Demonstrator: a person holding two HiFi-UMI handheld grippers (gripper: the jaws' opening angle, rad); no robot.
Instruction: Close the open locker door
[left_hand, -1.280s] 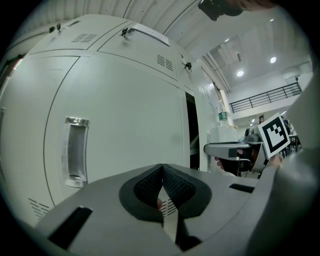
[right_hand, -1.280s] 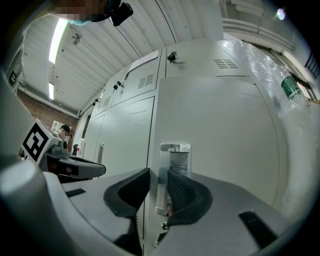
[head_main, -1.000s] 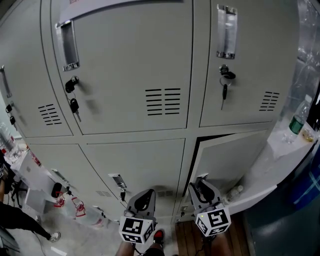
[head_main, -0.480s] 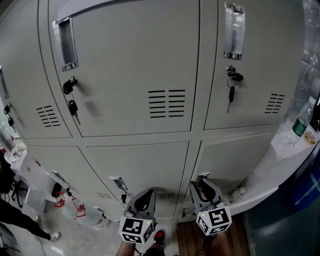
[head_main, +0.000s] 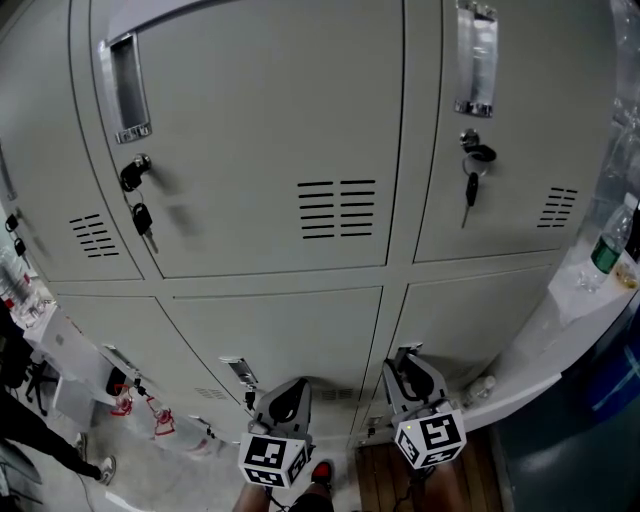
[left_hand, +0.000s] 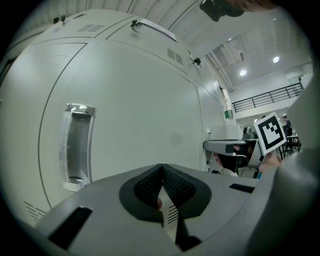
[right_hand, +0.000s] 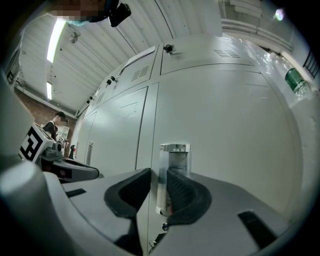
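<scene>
In the head view the tall grey metal locker bank (head_main: 270, 120) fills the frame, and the lower right locker door (head_main: 470, 320) lies flush with its neighbours, with no gap at its edges. The right gripper (head_main: 405, 360) is up against that door's left side, and the left gripper (head_main: 290, 388) is near the lower middle door (head_main: 290, 330).

Only the right gripper view shows how the right gripper (right_hand: 156, 180) stands: its jaws are partly apart, with the left rim of the door's chrome recessed handle (right_hand: 173, 170) in the gap. The left pad stands clear of the rim. Whether the right pad touches it I cannot tell. This view also shows the door (right_hand: 235, 140) shut against the frame and, far left, the left gripper's black-and-white marker cube (right_hand: 34, 142).

The left gripper view shows what the head view hides: the left gripper (left_hand: 161, 170) has its pads meeting at the tips, with nothing between them. Beyond it are another chrome recessed handle (left_hand: 77, 147) on the left and the right gripper's marker cube (left_hand: 271, 132) on the right.

Only the head view takes in the upper doors, with keys hanging in their locks (head_main: 470, 185), the black vent slots (head_main: 337, 208), and a clear plastic bottle with a green label (head_main: 605, 250) on a white ledge (head_main: 560, 330) to the right.
</scene>
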